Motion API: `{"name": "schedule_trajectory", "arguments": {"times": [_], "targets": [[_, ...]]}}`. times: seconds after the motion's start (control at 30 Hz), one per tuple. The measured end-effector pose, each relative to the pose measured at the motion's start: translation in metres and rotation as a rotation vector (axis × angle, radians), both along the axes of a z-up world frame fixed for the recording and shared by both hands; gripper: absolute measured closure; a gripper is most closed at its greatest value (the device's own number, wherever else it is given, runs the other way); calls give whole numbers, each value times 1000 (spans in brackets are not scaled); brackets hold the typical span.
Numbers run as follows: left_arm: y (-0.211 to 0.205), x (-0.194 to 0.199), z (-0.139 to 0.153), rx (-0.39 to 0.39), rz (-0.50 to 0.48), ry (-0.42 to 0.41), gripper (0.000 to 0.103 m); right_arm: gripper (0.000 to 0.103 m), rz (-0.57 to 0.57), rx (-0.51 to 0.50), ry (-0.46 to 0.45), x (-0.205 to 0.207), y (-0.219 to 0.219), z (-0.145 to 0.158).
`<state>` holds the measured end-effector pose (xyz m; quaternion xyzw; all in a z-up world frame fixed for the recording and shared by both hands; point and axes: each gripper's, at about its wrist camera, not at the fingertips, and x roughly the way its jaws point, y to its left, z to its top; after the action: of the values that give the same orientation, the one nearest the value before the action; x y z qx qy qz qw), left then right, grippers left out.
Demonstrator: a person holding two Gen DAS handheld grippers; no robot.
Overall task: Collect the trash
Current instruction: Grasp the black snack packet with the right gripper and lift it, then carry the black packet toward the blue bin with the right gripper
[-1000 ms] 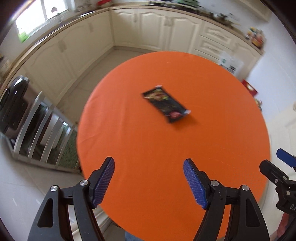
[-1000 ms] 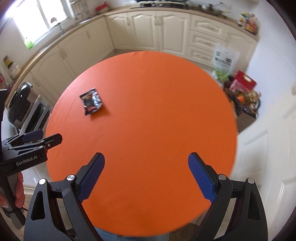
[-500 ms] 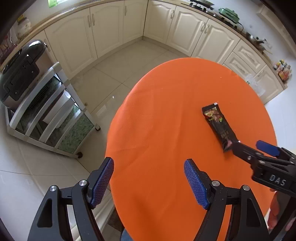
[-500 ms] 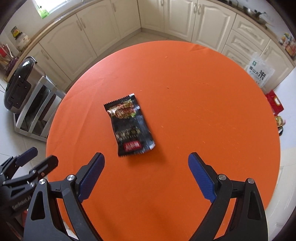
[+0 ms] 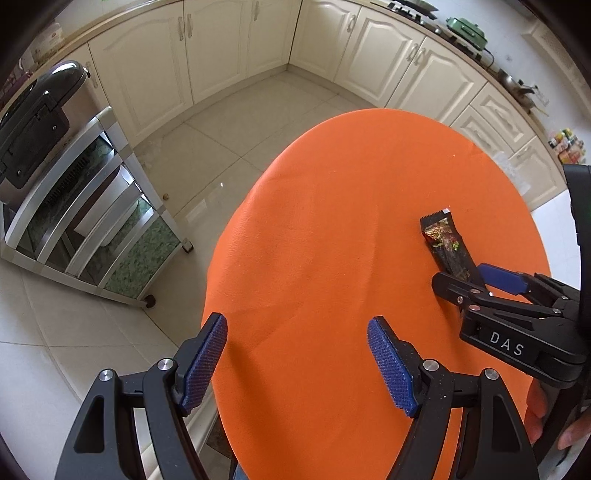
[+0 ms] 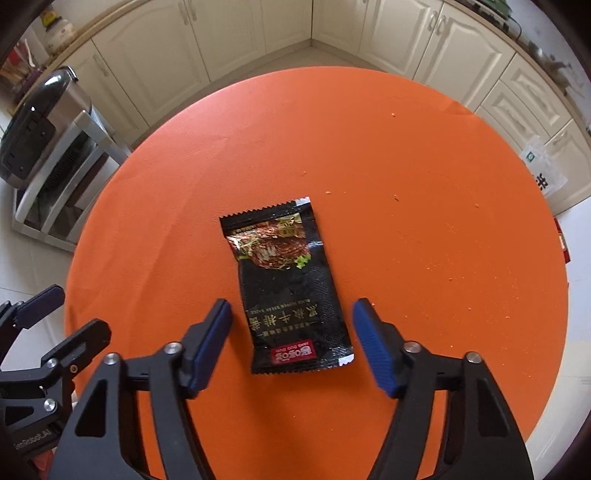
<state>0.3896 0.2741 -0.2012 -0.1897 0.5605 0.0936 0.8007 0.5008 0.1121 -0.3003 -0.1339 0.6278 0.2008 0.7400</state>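
Note:
A black snack wrapper (image 6: pixel 290 284) lies flat on the round orange table (image 6: pixel 424 258). My right gripper (image 6: pixel 291 332) is open, low over the table, with the wrapper's near end between its blue pads and not touching them. In the left wrist view the wrapper (image 5: pixel 445 247) lies at the right, with the right gripper (image 5: pixel 476 282) over its near end. My left gripper (image 5: pixel 297 354) is open and empty above the table's left edge.
A metal rack with a dark appliance (image 5: pixel 40 122) on top stands on the tiled floor left of the table. Cream kitchen cabinets (image 6: pixel 258 33) run along the back. Small crumbs (image 6: pixel 454 229) dot the table's right side. A white bag (image 6: pixel 543 170) sits at the far right.
My right gripper has moved forward and down until its open pads straddle the wrapper's near end. My left gripper has swung left, toward the table's edge and floor.

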Motion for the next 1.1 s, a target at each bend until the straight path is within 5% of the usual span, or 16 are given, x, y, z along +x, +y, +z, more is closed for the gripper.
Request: {"name": "schedule_trajectory", "arguments": {"times": [0.2,0.7,1.1], "targets": [[-4,-4,-3,-9,-11,1,29,84,68,16,-17,-7,0,12],[-21,-10,3,5,-40,3,29,91,-11,107,32,-14,-30,12],[-99,-13,25,37,-199,-12,29,91,-221,147,26,-51,-138,30]]}}
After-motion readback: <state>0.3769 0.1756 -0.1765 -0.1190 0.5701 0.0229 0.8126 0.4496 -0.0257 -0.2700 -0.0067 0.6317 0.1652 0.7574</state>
